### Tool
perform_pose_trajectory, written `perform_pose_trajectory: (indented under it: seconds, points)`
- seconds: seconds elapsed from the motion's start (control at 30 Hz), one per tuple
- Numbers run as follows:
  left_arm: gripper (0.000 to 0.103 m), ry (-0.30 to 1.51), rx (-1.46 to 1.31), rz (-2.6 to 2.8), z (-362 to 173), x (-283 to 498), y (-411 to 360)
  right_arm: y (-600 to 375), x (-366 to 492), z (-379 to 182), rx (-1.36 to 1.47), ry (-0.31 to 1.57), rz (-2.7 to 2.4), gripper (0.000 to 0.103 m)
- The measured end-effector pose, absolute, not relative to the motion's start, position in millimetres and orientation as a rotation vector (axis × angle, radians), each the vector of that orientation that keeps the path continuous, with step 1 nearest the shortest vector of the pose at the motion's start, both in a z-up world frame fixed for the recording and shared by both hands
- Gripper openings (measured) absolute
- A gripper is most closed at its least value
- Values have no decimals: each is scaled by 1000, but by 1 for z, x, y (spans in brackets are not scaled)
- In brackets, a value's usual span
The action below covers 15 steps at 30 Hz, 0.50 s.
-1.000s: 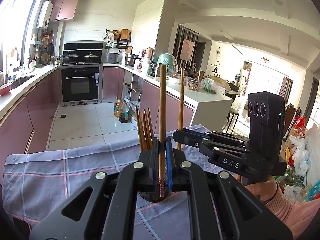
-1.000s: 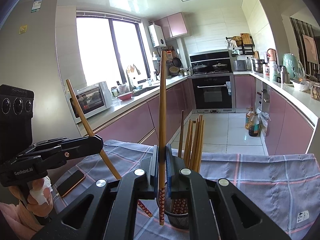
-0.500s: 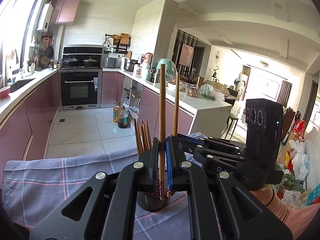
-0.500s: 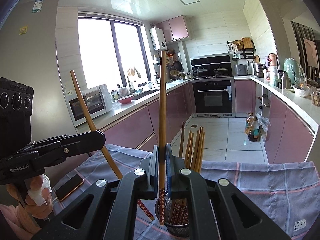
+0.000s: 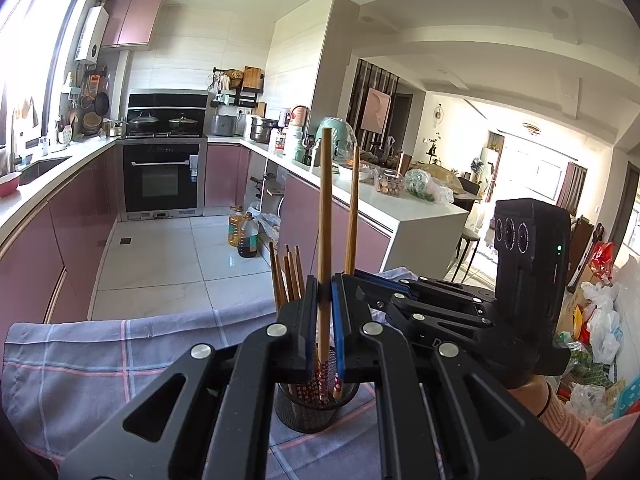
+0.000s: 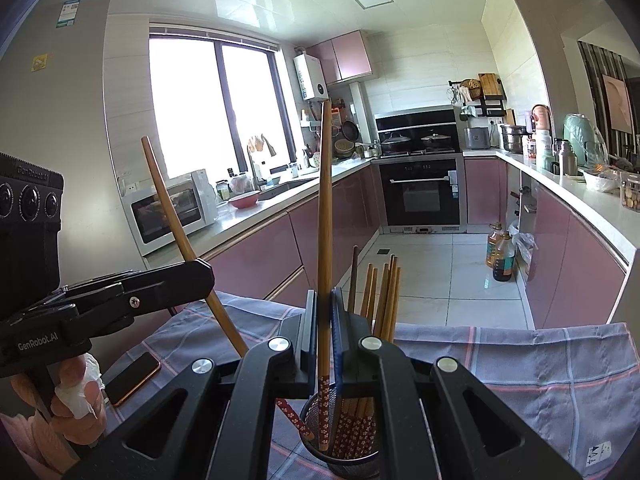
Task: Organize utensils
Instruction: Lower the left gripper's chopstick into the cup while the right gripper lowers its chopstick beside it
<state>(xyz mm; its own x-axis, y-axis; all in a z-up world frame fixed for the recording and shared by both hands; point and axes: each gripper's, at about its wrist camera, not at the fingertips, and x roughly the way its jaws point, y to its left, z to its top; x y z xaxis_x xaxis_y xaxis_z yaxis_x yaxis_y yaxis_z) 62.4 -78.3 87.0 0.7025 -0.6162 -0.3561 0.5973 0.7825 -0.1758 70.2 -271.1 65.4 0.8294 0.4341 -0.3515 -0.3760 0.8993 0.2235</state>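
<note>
My left gripper is shut on a wooden chopstick that stands upright. Its patterned lower end reaches into the black mesh holder on the checked cloth. My right gripper is shut on a second chopstick, whose patterned tip sits inside the holder. Several more chopsticks stand in that holder. In the right wrist view the left gripper comes in from the left, and its chopstick leans with the tip at the holder's left rim. In the left wrist view the right gripper is close on the right.
The grey checked cloth covers the table. A phone lies on it at the left, near the person's hand. Beyond the table's far edge are pink kitchen cabinets, an oven and oil bottles on the floor.
Both grippers have shifted slightly over the holder with their chopsticks. The right chopstick's tip, left of the holder before, is now inside its rim. Both grips are unchanged.
</note>
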Motion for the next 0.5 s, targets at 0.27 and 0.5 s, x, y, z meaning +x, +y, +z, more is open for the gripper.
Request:
perform_pose_trajectory:
  seconds: [0.27,0.5]
  points:
    - [8,432,-52,-670,88,68,-83,-268,75,62,151,421,417,6]
    - [8,439,-41,-671,88,66,-89,-267,80,60,156,433,405,6]
